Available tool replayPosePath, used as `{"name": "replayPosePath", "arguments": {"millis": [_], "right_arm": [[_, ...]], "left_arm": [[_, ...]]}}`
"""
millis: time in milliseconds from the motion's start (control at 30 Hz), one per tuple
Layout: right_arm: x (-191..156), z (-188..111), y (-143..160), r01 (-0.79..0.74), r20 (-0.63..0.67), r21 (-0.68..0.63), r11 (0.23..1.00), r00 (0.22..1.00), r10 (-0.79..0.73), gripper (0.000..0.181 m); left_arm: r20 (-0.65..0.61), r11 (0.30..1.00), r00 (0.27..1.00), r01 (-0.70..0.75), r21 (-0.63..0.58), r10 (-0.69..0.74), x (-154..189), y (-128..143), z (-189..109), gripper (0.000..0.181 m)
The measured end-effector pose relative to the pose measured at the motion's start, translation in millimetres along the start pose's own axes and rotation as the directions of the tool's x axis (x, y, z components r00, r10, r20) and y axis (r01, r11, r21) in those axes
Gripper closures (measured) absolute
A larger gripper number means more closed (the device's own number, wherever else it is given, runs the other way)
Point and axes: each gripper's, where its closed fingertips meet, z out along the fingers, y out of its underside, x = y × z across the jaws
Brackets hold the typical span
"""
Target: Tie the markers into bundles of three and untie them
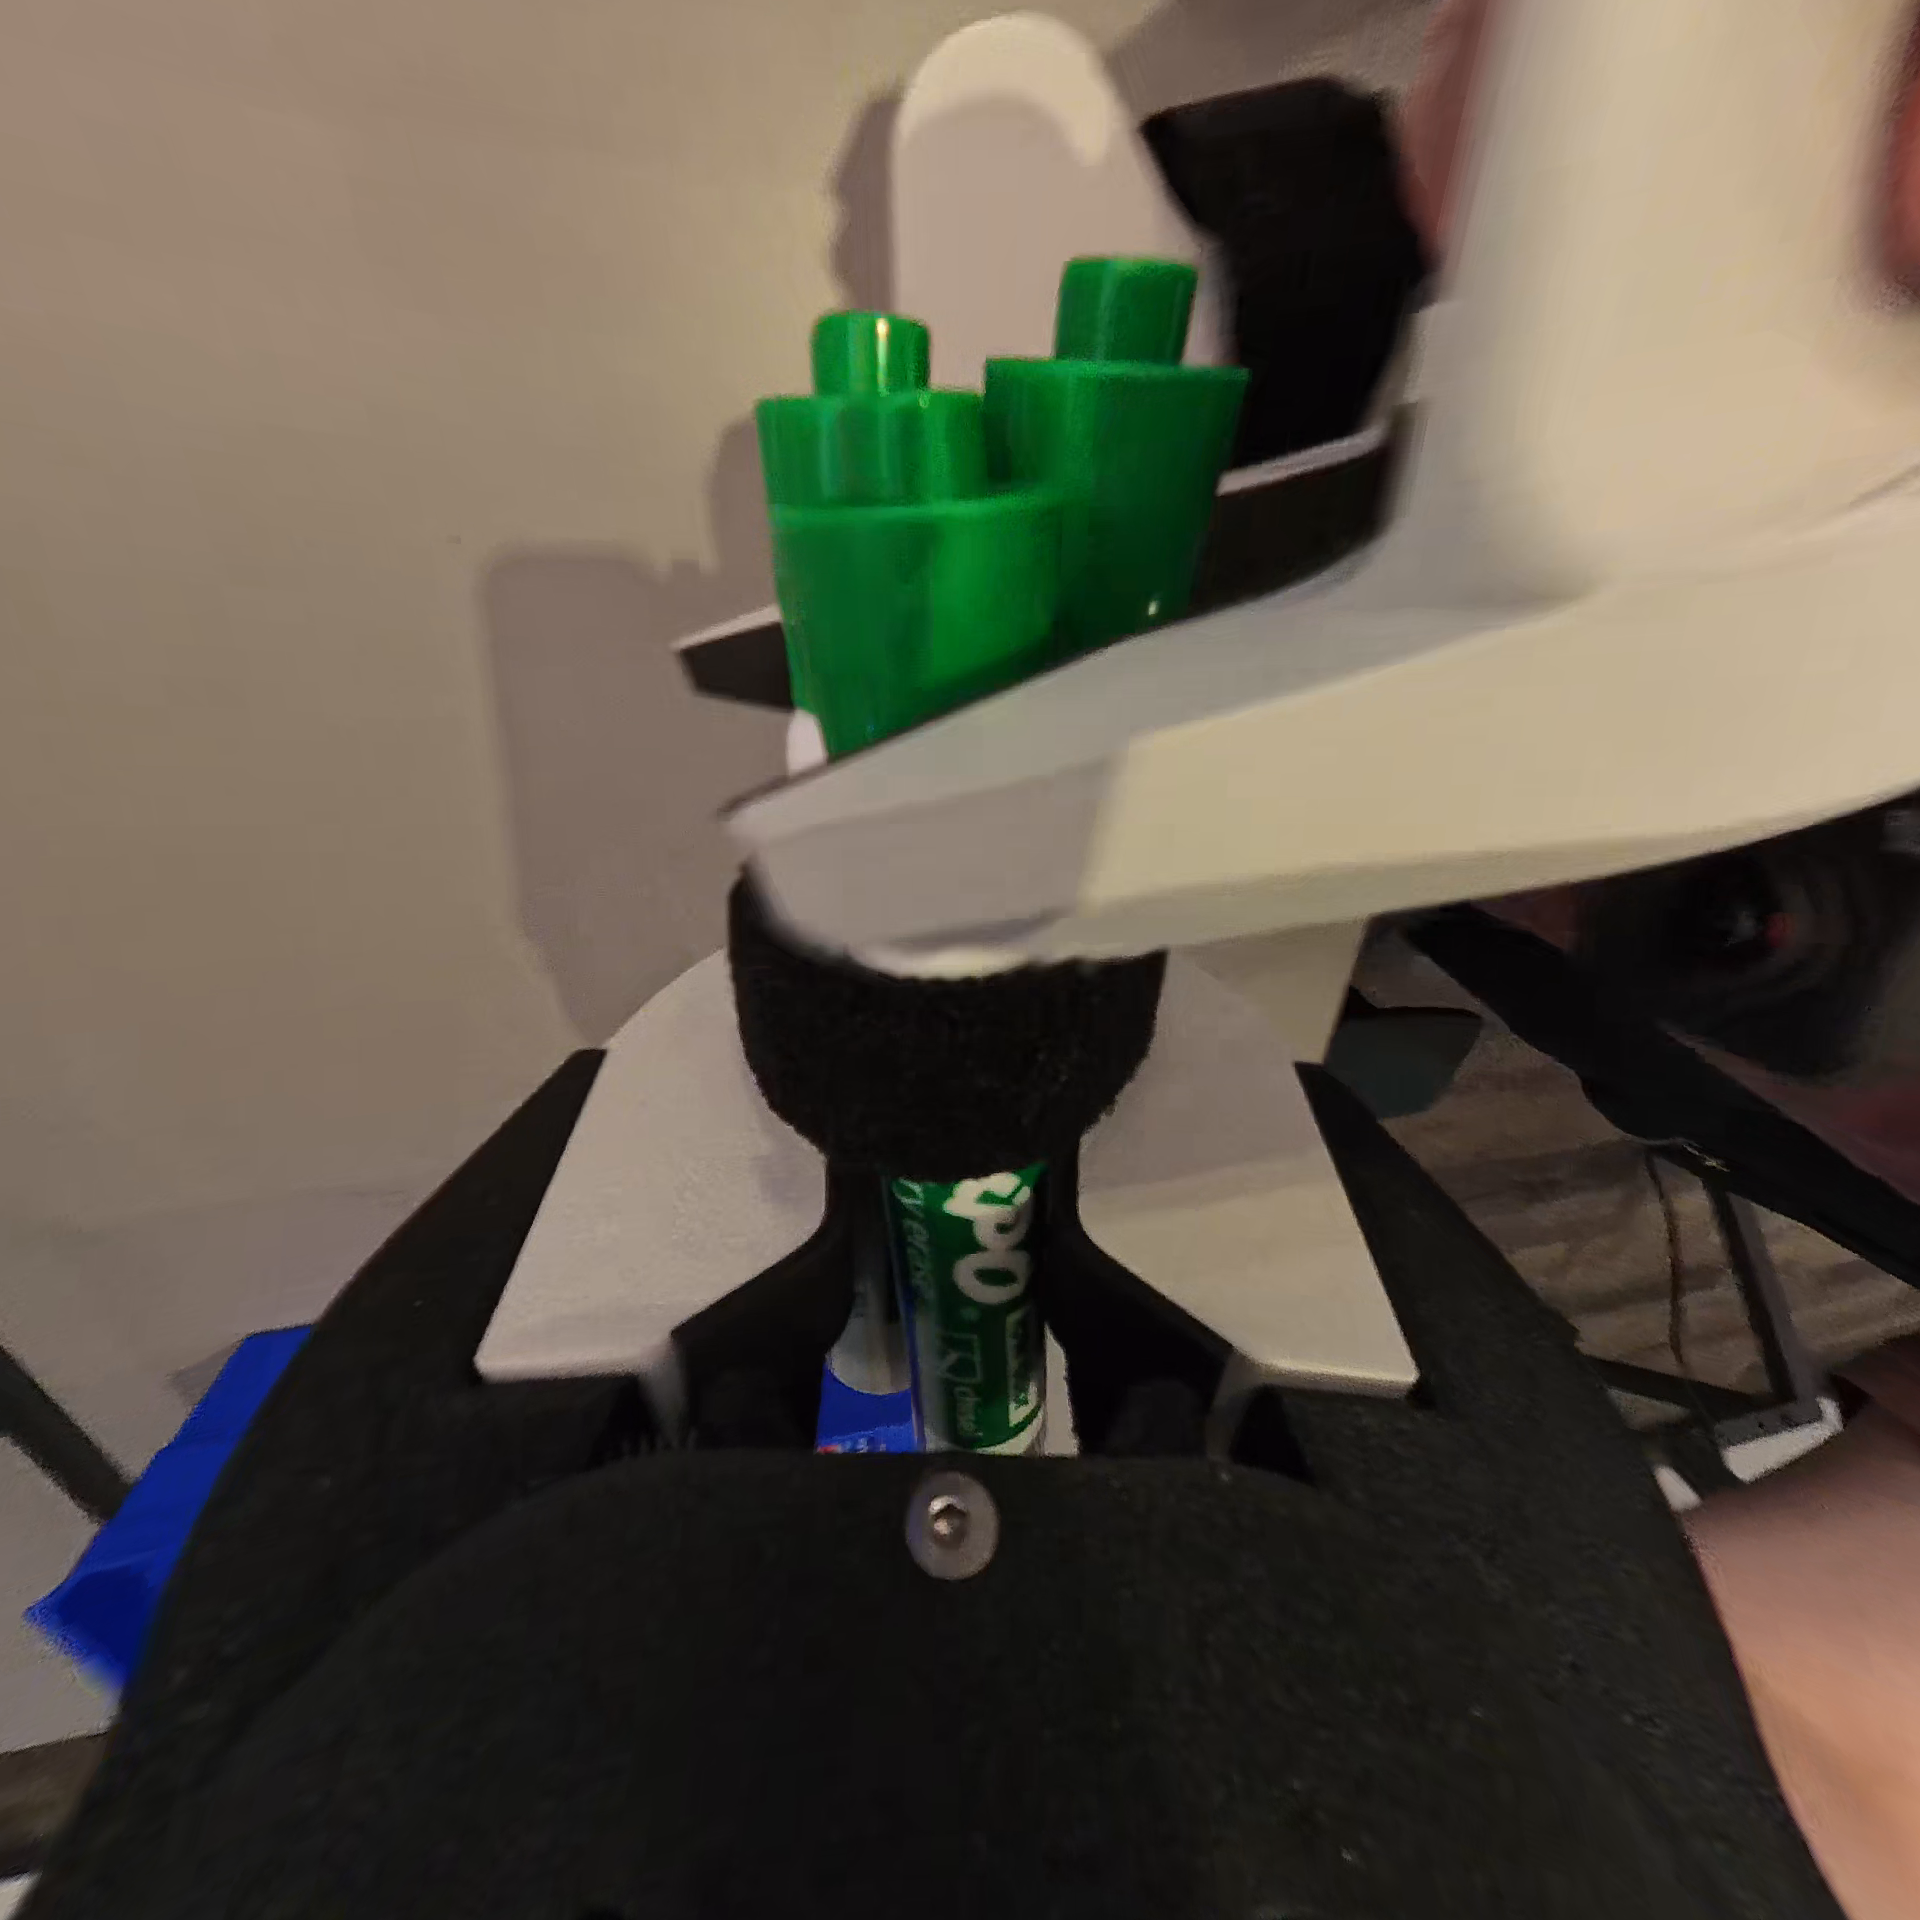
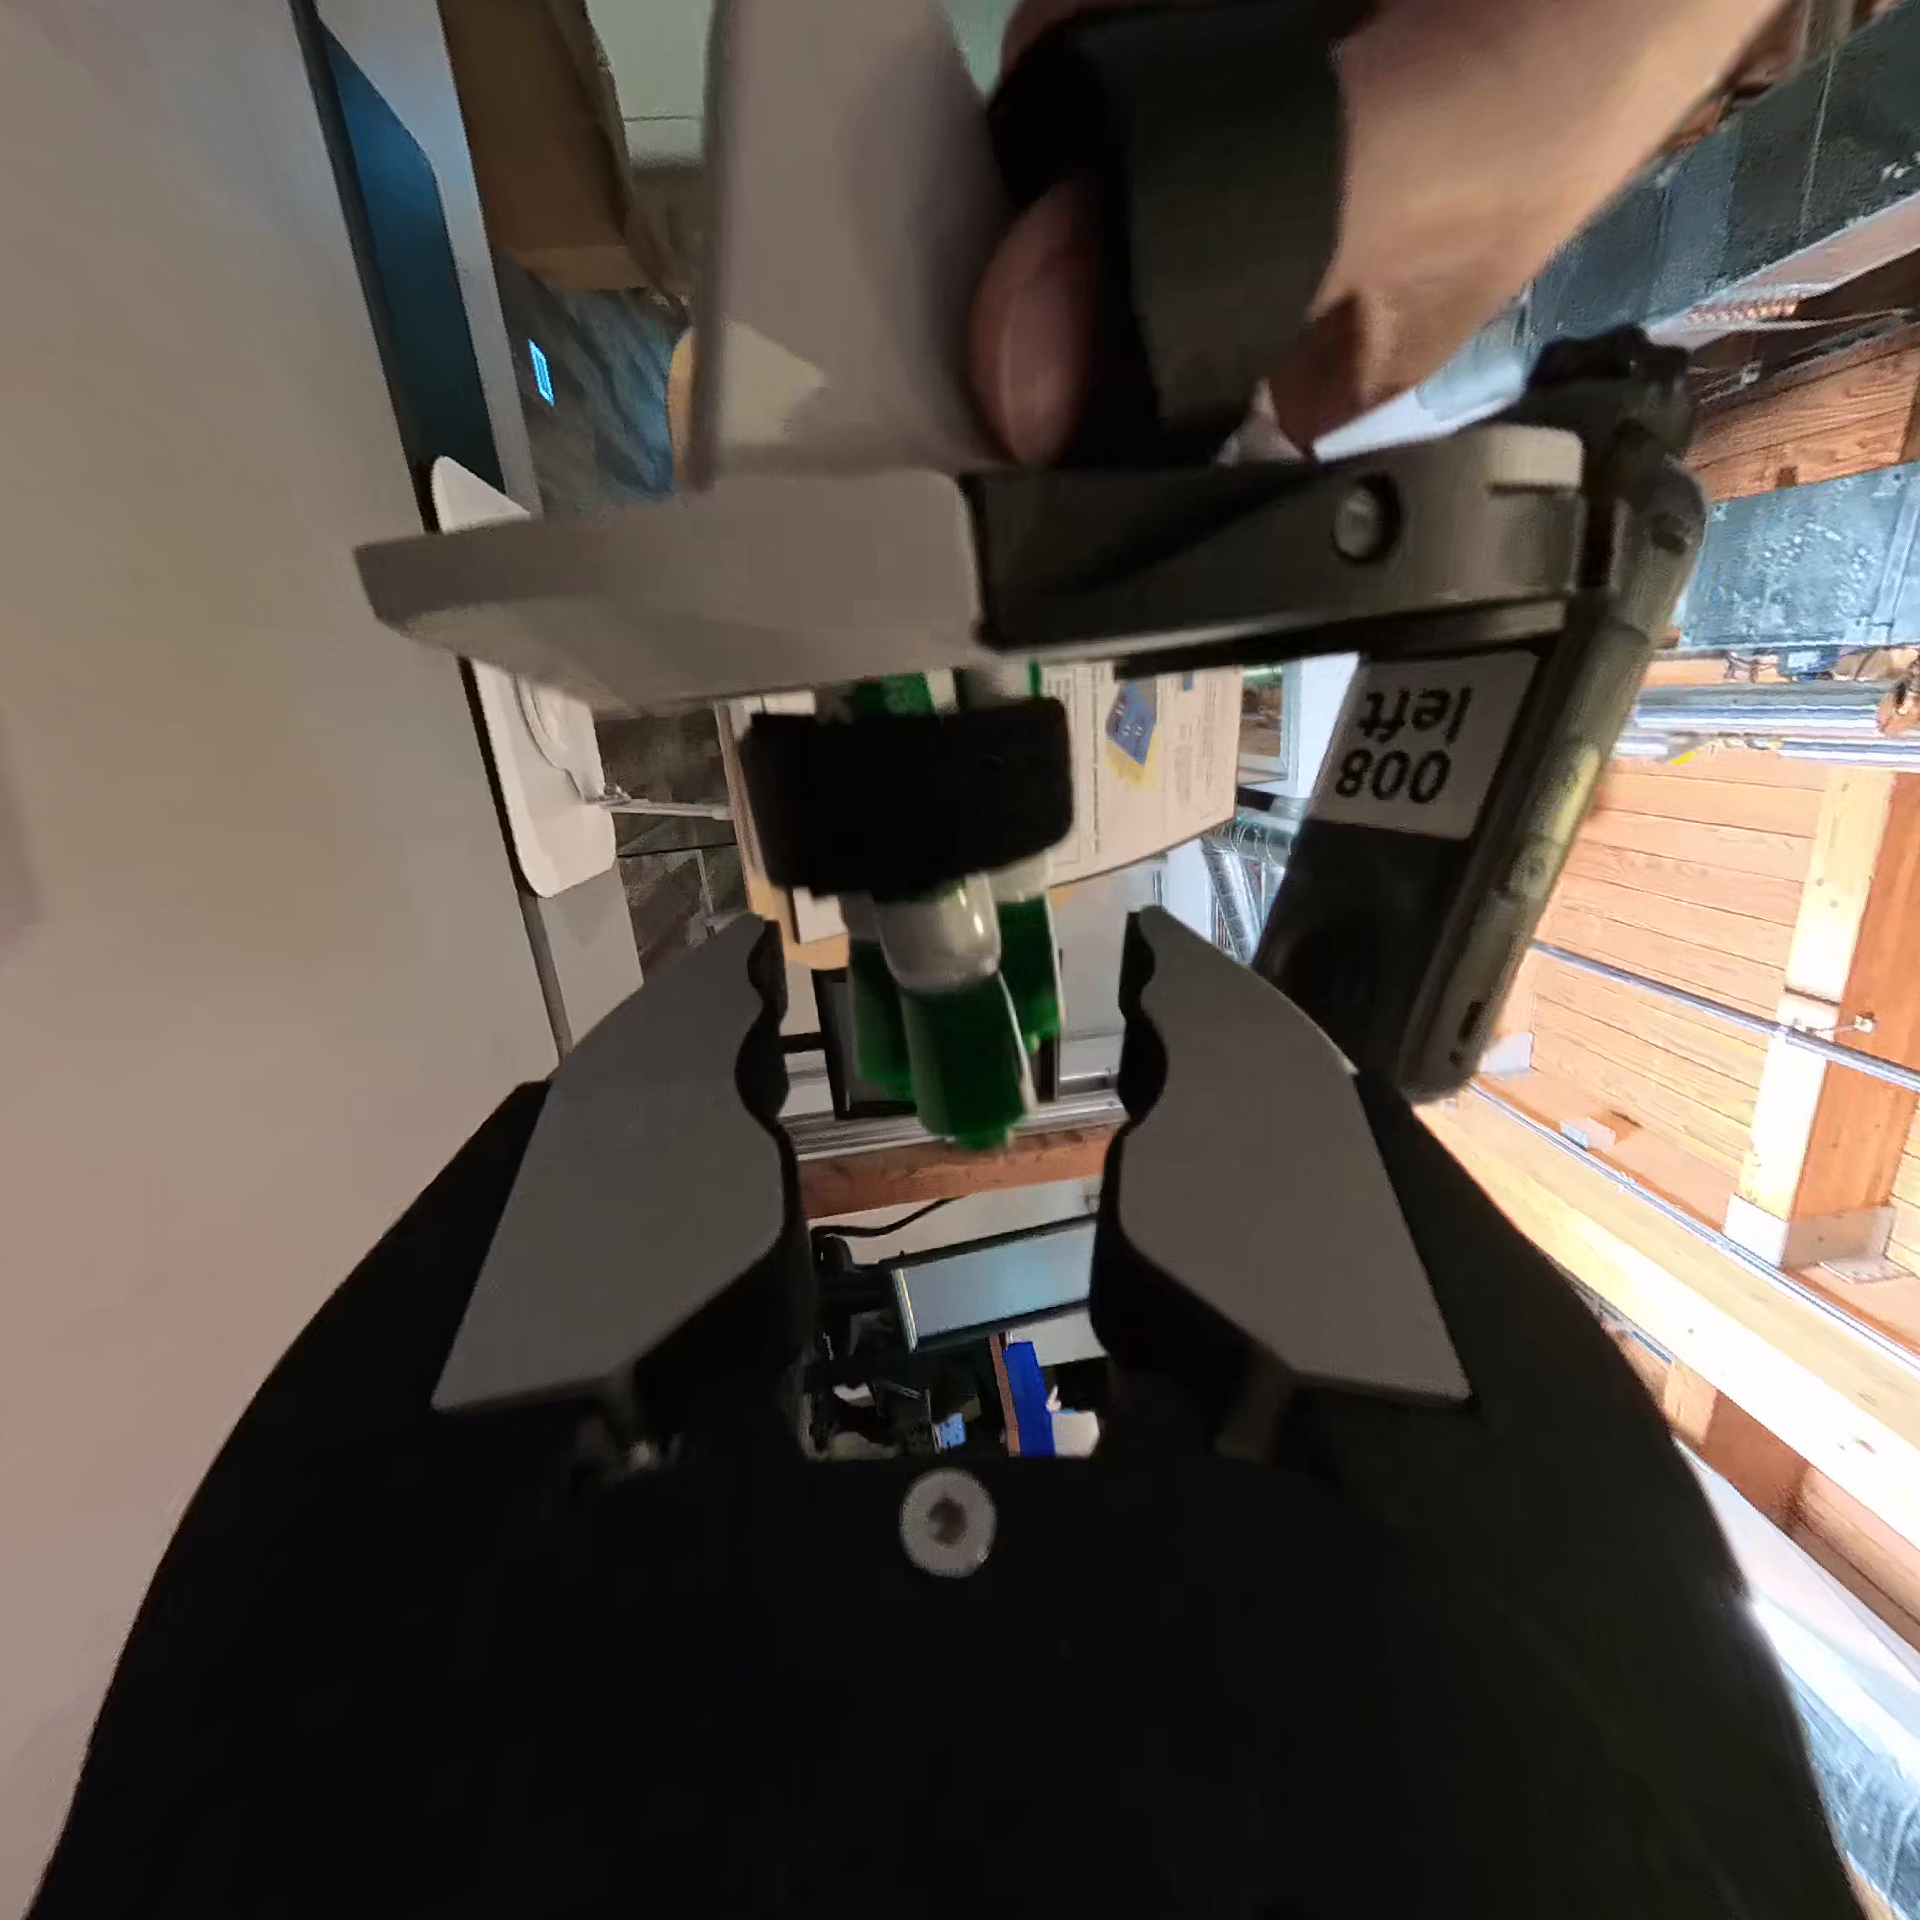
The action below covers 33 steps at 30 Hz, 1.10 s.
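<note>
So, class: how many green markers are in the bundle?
3. In the left wrist view, two caps stand at the front and right, a third behind; all inside the black strap.

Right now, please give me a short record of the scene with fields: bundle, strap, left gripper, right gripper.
bundle: green markers, held up in the air
strap: black strap wrapped around the markers
left gripper: left gripper shut on the markers, below the strap
right gripper: right gripper open, its fingers either side of the bundle's end
</note>
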Motion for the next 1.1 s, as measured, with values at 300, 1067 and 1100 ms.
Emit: {"name": "replayPosePath", "arguments": {"millis": [300, 1067, 1100], "right_arm": [[-20.6, -61.3, -24.6, -0.637, 0.505, 0.161, 0.754, 0.709, 0.492, 0.155], [8.6, -53.0, 1.9, -0.991, 0.638, 0.131, -0.027, 0.064, 0.767, 0.13], [14.8, -50.9, 7.8, -0.986, 0.641, 0.118, -0.114, -0.012, 0.767, 0.121]], "left_arm": [[0.088, 1.0, 0.996, 0.0, -0.031, 0.003, -13.9, 9.0, -11.9, 0.14], [0.131, 0.979, 0.97, -0.196, -0.06, 0.202, 9.1, -31.6, -33.4, 0.138], [0.13, 0.976, 0.968, -0.21, -0.052, 0.215, 11.6, -35.3, -34.7, 0.138]]}}
